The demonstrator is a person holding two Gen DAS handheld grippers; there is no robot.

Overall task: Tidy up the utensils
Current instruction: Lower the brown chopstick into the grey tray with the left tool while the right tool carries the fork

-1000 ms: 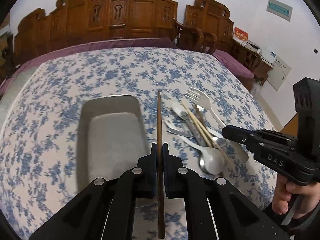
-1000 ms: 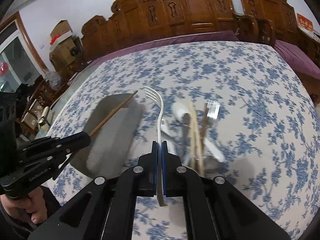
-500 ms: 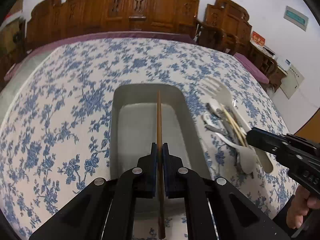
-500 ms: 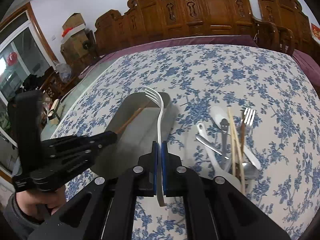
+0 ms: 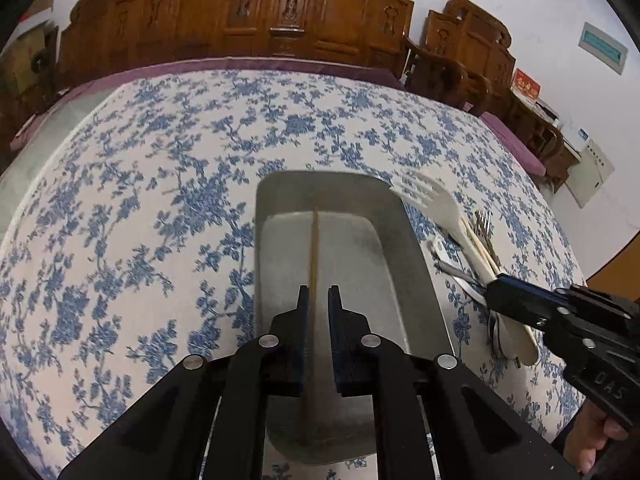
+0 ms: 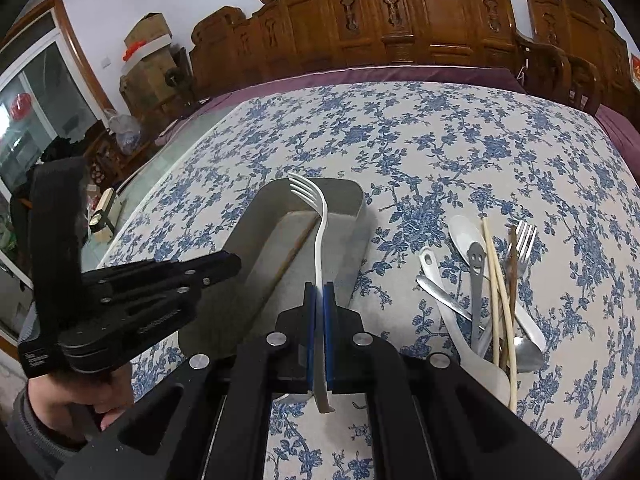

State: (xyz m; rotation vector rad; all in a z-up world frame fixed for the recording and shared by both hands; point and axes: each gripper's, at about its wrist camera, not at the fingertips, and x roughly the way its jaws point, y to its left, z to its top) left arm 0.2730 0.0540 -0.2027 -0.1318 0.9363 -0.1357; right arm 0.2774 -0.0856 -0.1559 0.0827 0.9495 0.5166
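Two utensils poised over the grey rectangular metal tray
Left gripper, jaws opening, frees a brown wooden chopstick into it; right gripper clamps a white plastic fork, next in.

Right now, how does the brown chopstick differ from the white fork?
The brown chopstick is thin, straight and dark; the white fork is curved, pale, with tines. The opening left gripper releases the chopstick; the right gripper clamps the fork. Both are over the metal tray.
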